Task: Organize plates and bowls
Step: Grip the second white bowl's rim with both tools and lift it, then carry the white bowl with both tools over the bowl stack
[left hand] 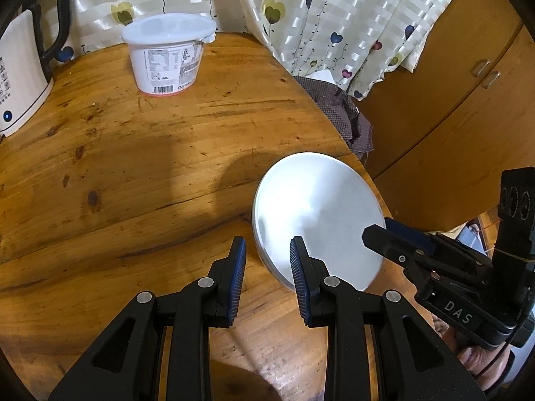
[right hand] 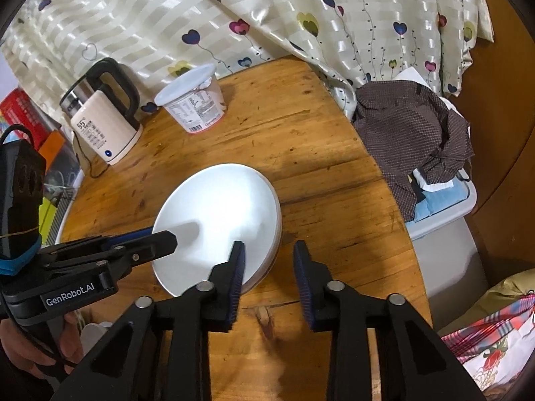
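A white plate (left hand: 317, 214) lies on what looks like a stack of plates near the right edge of the round wooden table (left hand: 150, 153). It also shows in the right wrist view (right hand: 217, 220). My left gripper (left hand: 267, 277) is open and empty, its right finger over the plate's near rim. My right gripper (right hand: 269, 280) is open and empty, its left finger over the plate's rim. In the left wrist view the right gripper (left hand: 381, 230) reaches over the plate from the right. In the right wrist view the left gripper (right hand: 160, 235) reaches over it from the left.
A white lidded tub (left hand: 167, 53) and an electric kettle (left hand: 23, 67) stand at the back of the table. A heart-print curtain (left hand: 334, 16) hangs behind. A brown checked cloth (right hand: 411, 140) lies on a bin to the right. A wooden cabinet (left hand: 451, 100) stands beyond.
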`<control>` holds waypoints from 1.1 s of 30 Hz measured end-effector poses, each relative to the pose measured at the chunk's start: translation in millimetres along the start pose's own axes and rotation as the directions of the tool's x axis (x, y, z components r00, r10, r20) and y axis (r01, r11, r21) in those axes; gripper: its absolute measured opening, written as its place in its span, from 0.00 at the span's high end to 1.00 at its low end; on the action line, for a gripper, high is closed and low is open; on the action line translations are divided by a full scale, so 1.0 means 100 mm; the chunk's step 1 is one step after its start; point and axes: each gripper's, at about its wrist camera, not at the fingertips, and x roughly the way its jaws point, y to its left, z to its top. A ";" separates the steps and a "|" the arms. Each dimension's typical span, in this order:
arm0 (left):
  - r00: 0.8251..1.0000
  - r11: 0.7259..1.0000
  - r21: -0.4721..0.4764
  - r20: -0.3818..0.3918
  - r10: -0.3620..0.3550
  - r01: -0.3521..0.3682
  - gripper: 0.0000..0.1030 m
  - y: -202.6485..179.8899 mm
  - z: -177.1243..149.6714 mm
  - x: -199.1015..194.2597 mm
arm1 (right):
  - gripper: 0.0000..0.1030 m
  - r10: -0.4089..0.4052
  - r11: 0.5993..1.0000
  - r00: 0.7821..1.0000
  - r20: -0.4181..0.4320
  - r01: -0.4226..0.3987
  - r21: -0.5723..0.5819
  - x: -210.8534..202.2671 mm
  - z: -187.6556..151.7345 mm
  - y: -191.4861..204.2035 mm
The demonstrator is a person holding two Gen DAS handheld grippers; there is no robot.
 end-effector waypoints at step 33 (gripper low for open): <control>0.999 1.000 0.006 0.039 -0.018 0.017 0.73 -0.06 -0.16 -0.32 | 0.82 0.032 0.999 0.999 0.035 -0.031 -0.024 -0.32 -0.03 0.20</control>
